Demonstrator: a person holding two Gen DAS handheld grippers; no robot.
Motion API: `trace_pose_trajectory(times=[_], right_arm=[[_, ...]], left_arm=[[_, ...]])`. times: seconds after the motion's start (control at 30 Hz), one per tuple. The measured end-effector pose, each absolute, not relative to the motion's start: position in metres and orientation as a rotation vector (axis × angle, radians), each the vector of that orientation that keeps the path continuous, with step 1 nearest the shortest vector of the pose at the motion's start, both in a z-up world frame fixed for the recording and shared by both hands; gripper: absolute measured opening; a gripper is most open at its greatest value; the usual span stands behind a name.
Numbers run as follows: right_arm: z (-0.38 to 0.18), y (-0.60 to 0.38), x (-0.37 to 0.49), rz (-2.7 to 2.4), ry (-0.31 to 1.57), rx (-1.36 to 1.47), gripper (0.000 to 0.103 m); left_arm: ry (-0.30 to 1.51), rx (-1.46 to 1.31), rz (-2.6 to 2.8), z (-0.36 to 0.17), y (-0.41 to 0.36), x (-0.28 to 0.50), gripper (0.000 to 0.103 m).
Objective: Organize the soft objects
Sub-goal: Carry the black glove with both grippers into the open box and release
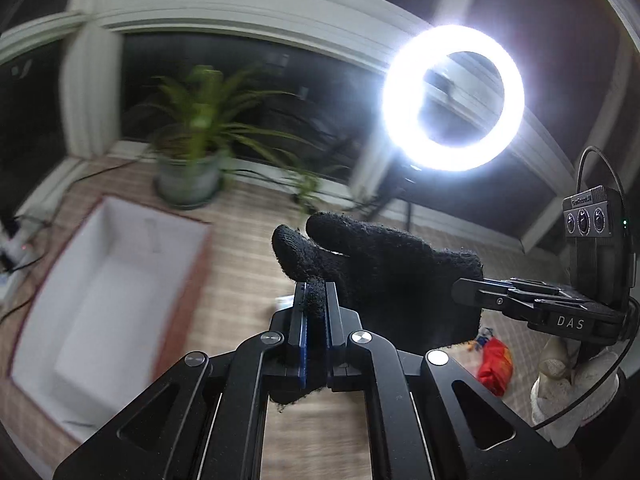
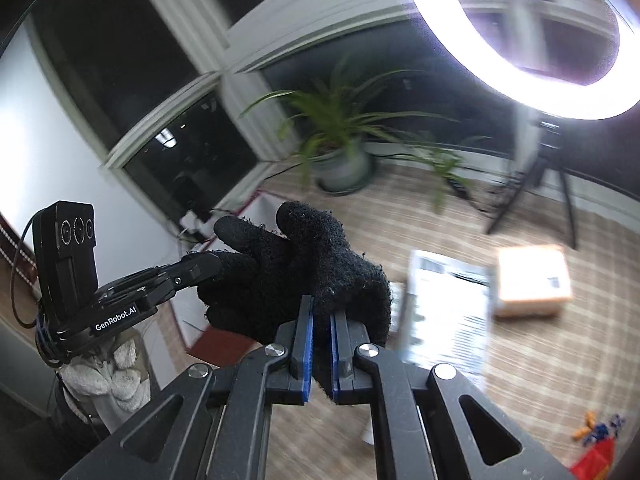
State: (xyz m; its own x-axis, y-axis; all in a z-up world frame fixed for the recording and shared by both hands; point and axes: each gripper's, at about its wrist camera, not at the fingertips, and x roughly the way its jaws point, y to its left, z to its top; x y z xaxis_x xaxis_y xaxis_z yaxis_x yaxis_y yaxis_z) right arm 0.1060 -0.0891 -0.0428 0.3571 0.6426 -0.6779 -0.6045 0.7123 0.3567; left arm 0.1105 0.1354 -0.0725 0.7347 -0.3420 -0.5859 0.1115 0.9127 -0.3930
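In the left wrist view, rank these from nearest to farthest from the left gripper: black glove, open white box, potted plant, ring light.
1. black glove: pinched in the left gripper, other edge held by the right gripper.
2. open white box: on the floor, lower left.
3. potted plant: by the window, behind the box.
4. ring light: upper right; roughly as far as the plant, too close to call.

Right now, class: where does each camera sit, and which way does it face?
Left wrist: on the left claw, facing glove, white box, plant; right claw and a gloved hand show.
Right wrist: on the right claw, facing glove, plant, papers; left claw shows.
Shared: glove, plant, ring light.
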Motion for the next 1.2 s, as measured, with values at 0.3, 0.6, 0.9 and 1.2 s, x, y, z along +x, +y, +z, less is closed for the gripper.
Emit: trace_pose_trajectory(times=[0.3, 0.6, 0.9, 1.2], right_arm=[[-0.058, 0.034, 0.093, 0.91, 0.926, -0.073, 0.006], [-0.079, 0.133, 0.096, 0.913, 0.929, -0.24, 0.006], [-0.105, 0.198, 0.118, 0.876, 0.963, -0.321, 0.006], [-0.112, 0.21, 0.128, 0.891, 0.954, -0.283, 0.069]], left_arm=[[0.704, -0.368, -0.087, -0.092, 0.235, 0.077, 0.005], [0.722, -0.429, -0.02, -0.122, 0.295, 0.053, 0.005], [0.784, -0.467, -0.032, -0.151, 0.309, 0.06, 0.005], [0.8, -0.478, 0.019, -0.161, 0.328, 0.062, 0.052]])
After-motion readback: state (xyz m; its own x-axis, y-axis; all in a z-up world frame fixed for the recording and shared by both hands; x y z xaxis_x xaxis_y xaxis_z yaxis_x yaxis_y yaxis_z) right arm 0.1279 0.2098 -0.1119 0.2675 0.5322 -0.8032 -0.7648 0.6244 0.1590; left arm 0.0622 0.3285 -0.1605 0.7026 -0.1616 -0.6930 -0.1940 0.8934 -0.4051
